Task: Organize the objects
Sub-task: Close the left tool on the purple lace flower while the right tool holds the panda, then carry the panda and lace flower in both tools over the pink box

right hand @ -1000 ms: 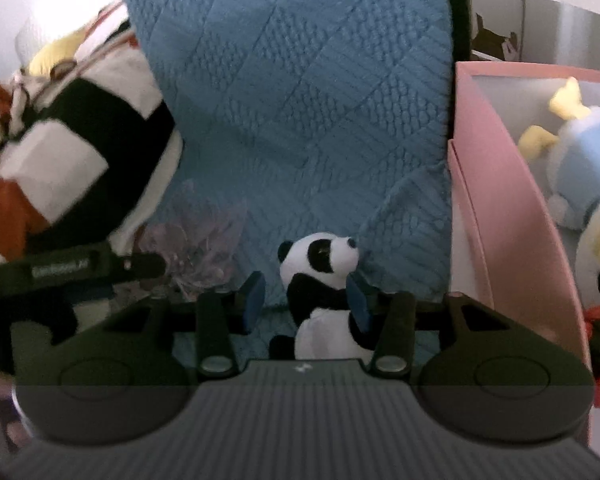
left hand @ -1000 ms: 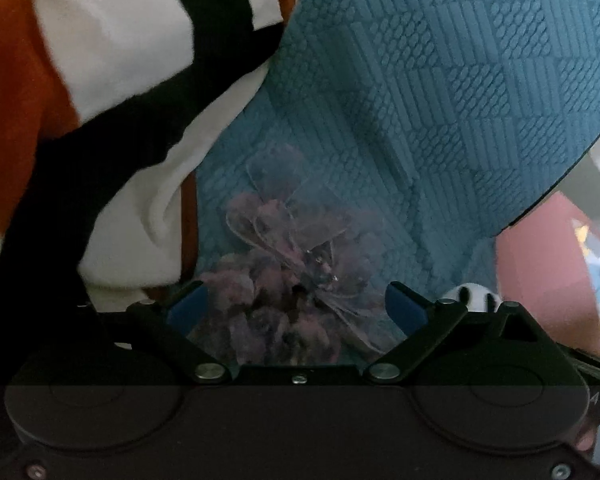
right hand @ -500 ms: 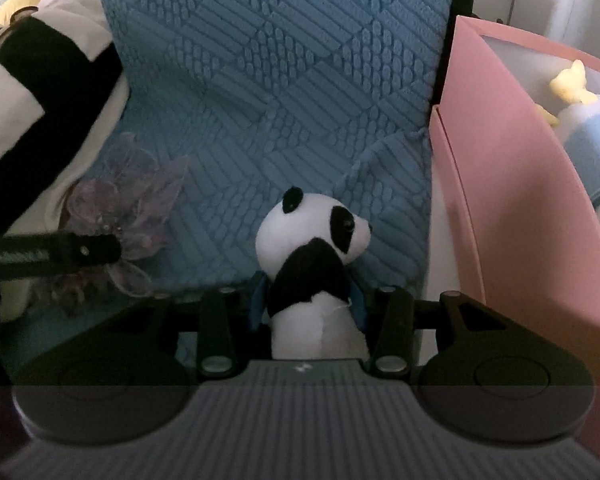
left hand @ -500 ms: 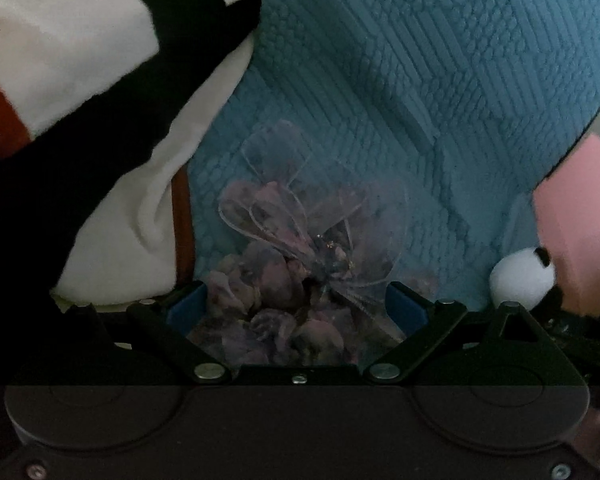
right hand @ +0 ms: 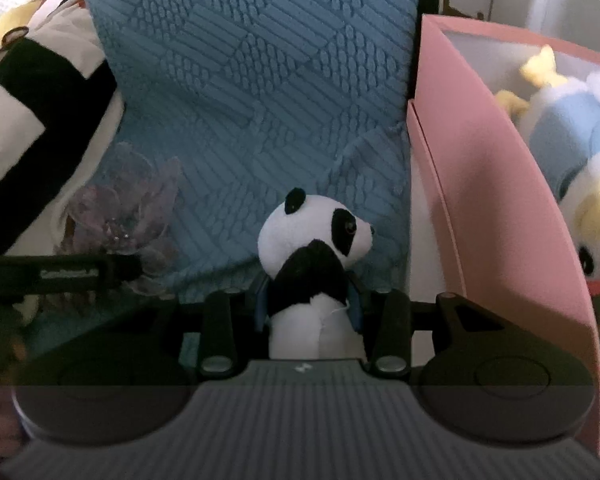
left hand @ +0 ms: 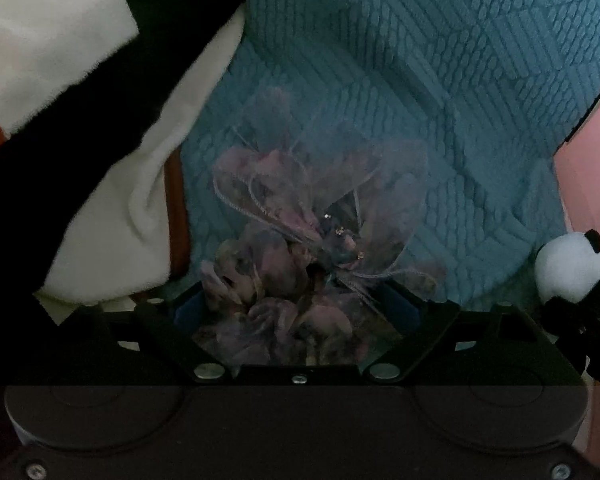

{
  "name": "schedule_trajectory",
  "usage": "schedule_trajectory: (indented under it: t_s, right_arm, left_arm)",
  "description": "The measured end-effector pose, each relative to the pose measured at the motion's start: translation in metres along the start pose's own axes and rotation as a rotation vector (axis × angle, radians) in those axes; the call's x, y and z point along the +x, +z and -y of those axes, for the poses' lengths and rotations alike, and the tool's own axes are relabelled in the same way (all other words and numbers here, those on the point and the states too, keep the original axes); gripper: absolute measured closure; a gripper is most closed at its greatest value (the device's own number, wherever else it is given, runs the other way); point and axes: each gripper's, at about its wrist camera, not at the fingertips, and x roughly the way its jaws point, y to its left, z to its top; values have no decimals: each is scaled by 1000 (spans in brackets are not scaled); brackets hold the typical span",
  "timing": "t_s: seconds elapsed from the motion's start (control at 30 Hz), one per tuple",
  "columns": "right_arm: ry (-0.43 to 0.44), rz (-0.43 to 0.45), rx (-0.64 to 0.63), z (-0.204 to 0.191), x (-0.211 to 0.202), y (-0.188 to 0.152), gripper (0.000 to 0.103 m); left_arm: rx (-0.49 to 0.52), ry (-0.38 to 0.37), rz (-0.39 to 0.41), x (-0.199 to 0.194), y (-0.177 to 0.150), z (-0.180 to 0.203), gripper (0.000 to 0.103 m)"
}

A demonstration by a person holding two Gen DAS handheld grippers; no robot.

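Observation:
My right gripper (right hand: pixel 308 306) is shut on a small black-and-white panda plush (right hand: pixel 314 248), held upright above the blue quilted seat. The panda's head also shows at the right edge of the left wrist view (left hand: pixel 572 266). A purple gauze flower bow (left hand: pixel 300 248) lies on the blue textured cushion (left hand: pixel 420 100); it also shows in the right wrist view (right hand: pixel 124 216). My left gripper (left hand: pixel 296 312) is open, its blue-padded fingers on either side of the bow's lower part.
A large plush in black, white and orange (left hand: pixel 80 80) leans at the left. A pink box (right hand: pixel 480 200) at the right holds a blue-and-white plush (right hand: pixel 572 120) and a yellow-and-white one (right hand: pixel 596 224).
My right gripper closed on the panda and lifted it. My left gripper moved in toward the purple bow, which now sits between its open fingers.

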Motion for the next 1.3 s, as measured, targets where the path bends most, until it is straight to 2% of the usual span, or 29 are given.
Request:
schedule_trajectory:
  t_s: [0.13,0.27,0.33,0.4,0.47,0.57,0.73,0.87,1.0,1.2,1.3]
  right_arm:
    - [-6,-8,-22,-5,0,-6,61]
    - [1,-28,-12,-5,2,-11,61]
    - [13,-36,11,-3,1,-15,61]
    - [18,-44,14,-3,-1,-19,61]
    - [7,-48,4,-3,-5,-24,61]
    - [3,-58,-2,-2,-9,-29,61]
    - [-3,-67,-6,-4,-19,-30,61]
    - [-1,-52,-15,-9,-32,-27,61]
    - [11,-52,12,-11,-41,-29,61]
    - [16,-42,-18,-14,-57,-31,61]
    - [15,-31,-24,-12,-67,-26,61]
  left_arm:
    - [16,12,-8,3,-1,2,17]
    - [64,30,11,4,-2,5,26]
    - [66,30,25,2,-1,4,37]
    - [68,20,34,-1,0,3,59]
    - [60,-1,32,-3,0,1,73]
    - [32,-28,28,-5,1,-4,84]
    - [14,-57,25,-10,-4,-4,87]
    - [-67,-104,3,-11,-10,-9,88]
    - [-89,-139,8,-24,-13,-12,89]
    - [-125,-187,21,-45,-17,-19,89]
    - [-116,-189,20,-54,-22,-15,89]
